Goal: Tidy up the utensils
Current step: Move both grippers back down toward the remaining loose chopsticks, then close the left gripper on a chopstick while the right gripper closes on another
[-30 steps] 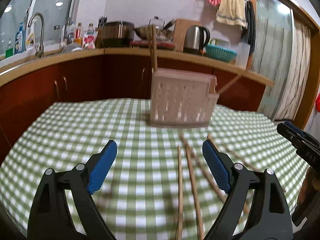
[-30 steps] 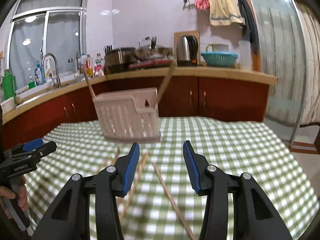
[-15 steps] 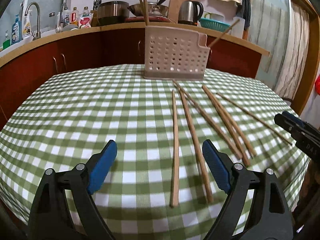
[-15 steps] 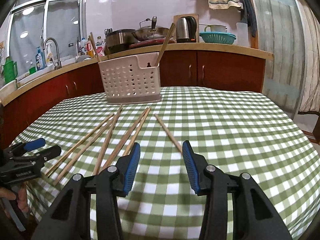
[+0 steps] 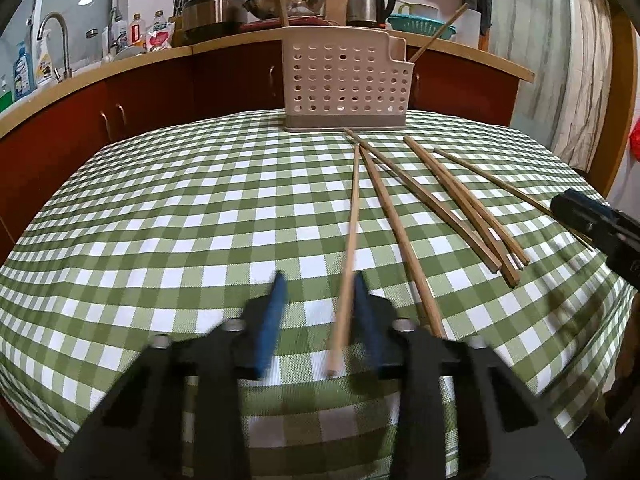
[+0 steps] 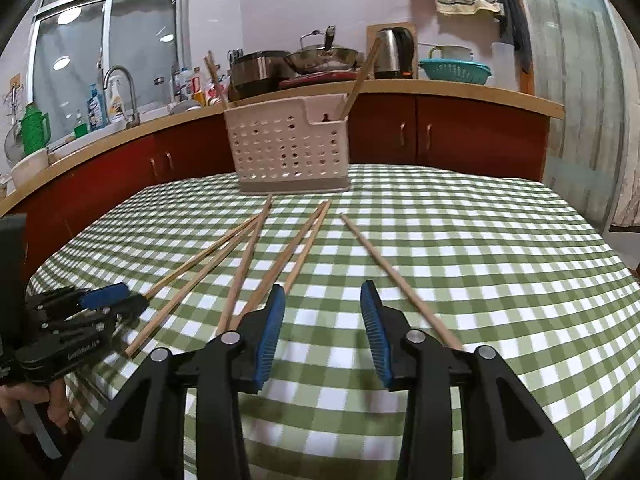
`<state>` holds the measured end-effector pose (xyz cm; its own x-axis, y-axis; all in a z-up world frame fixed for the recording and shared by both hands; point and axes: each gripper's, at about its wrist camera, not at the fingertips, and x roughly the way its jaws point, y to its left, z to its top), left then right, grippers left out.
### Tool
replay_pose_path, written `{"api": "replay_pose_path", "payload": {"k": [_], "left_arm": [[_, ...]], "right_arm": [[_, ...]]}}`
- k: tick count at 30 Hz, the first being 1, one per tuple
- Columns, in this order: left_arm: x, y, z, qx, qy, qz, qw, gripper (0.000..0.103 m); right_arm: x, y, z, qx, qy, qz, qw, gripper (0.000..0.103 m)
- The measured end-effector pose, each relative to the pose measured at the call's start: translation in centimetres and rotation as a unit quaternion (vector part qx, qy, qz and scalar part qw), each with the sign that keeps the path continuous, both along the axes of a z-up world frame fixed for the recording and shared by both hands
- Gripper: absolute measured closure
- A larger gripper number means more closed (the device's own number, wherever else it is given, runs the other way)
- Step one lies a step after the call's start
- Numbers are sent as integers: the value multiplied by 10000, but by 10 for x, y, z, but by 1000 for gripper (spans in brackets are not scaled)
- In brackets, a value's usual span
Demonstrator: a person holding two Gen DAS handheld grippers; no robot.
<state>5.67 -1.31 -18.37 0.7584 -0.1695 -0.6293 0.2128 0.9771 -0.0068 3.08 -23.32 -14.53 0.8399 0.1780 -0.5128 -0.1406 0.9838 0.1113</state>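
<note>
Several wooden chopsticks fan out on the green checked tablecloth (image 5: 160, 220) in front of a beige perforated utensil holder (image 5: 344, 80) with a few chopsticks standing in it. My left gripper (image 5: 320, 284) hangs low over the near end of the lightest chopstick (image 5: 350, 232). Its jaws are closing with that chopstick between them, against the right pad, while a gap remains on the left. My right gripper (image 6: 322, 292) is closing slightly over bare cloth. One chopstick (image 6: 400, 284) runs just outside its right finger, and two others (image 6: 288, 256) end at its left finger.
The holder (image 6: 288, 148) stands at the table's far edge. Behind it a wooden counter carries a kettle (image 6: 394, 54), pots, a teal basket and a sink tap (image 6: 120, 92). A hand (image 6: 24, 408) holds the left gripper (image 6: 116, 300) at the table's near left edge.
Both grippers dropped toward the table and tilted down onto the chopsticks. The left jaws have swung from wide to narrow around the light chopstick. The right jaws narrowed slightly.
</note>
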Motion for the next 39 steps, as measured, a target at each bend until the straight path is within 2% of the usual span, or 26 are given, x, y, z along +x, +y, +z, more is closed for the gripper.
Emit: {"api": "replay_pose_path", "payload": {"k": [3, 6, 14, 22, 26, 34, 39], "left_arm": [[2, 4, 1, -43, 25, -1, 10000, 92], [4, 8, 2, -105, 50, 28, 9999, 98], [5, 12, 2, -138, 50, 35, 9999, 98], [5, 10, 2, -144, 54, 23, 9999, 98], [4, 11, 3, -178, 45, 28, 9998, 98], [-1, 13, 11, -151, -126, 44, 9998, 98], [-5, 16, 20, -178, -309, 82, 9993, 98]], "right_arm": [[1, 9, -3, -27, 67, 158, 9998, 69], [2, 17, -6, -47, 139, 297, 9994, 72], [5, 30, -19, -151, 430, 530, 9976, 78], [5, 23, -26, -35, 608, 492, 9969, 93], [4, 19, -24, -39, 627, 452, 9970, 94], [-6, 6, -12, -166, 355, 180, 9991, 95], [-14, 2, 5, -284, 21, 57, 9996, 95]]}}
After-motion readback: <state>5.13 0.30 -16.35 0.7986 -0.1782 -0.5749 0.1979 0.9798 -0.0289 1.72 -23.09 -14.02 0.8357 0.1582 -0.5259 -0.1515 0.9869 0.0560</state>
